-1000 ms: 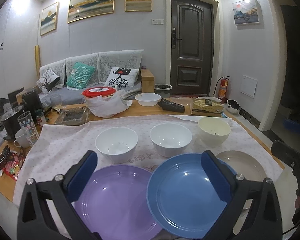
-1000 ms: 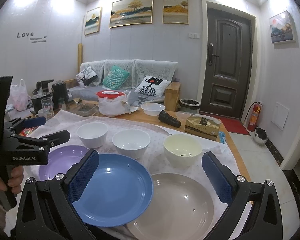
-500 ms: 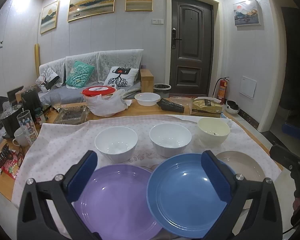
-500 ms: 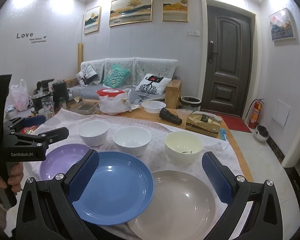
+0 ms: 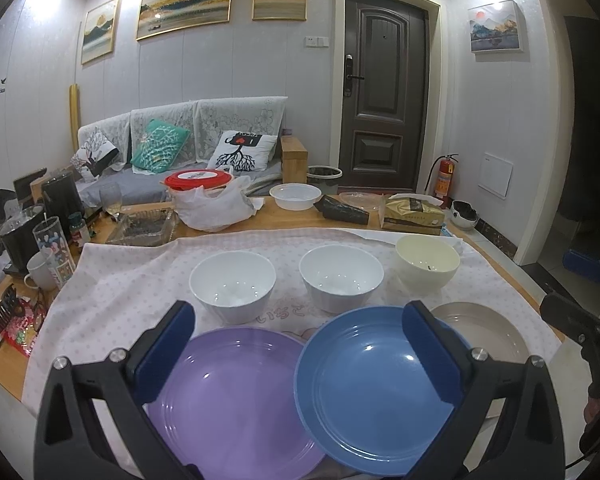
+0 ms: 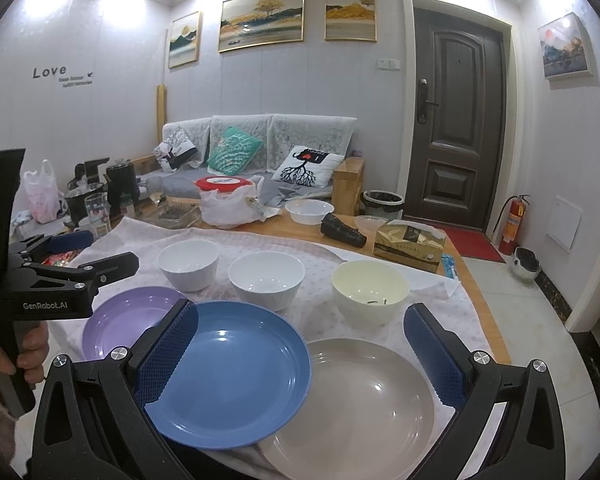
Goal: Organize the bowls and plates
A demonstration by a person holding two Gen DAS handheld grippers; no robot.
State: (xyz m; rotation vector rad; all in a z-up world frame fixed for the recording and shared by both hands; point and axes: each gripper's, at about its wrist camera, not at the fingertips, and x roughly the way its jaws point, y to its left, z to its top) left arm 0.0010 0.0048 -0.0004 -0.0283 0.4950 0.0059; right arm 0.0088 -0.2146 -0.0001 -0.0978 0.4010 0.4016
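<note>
Three plates lie along the near edge of the cloth: a purple plate (image 5: 232,404), a blue plate (image 5: 376,388) whose edges lap over its neighbours, and a beige plate (image 6: 364,404). Behind them stand two white bowls (image 5: 233,286) (image 5: 341,277) and a cream bowl (image 5: 427,262). My left gripper (image 5: 298,356) is open and empty above the purple and blue plates. My right gripper (image 6: 300,354) is open and empty above the blue and beige plates. The left gripper also shows at the left of the right wrist view (image 6: 80,256).
The pink dotted cloth (image 5: 120,292) covers a wooden table. Behind it lie a white plastic bowl (image 5: 295,196), a bag with a red lid (image 5: 210,200), a glass tray (image 5: 144,228), a tissue box (image 5: 414,214). Cups and a kettle (image 5: 16,232) crowd the left end.
Both grippers have drifted slightly; the views are almost the same. Plates and bowls have not moved.
</note>
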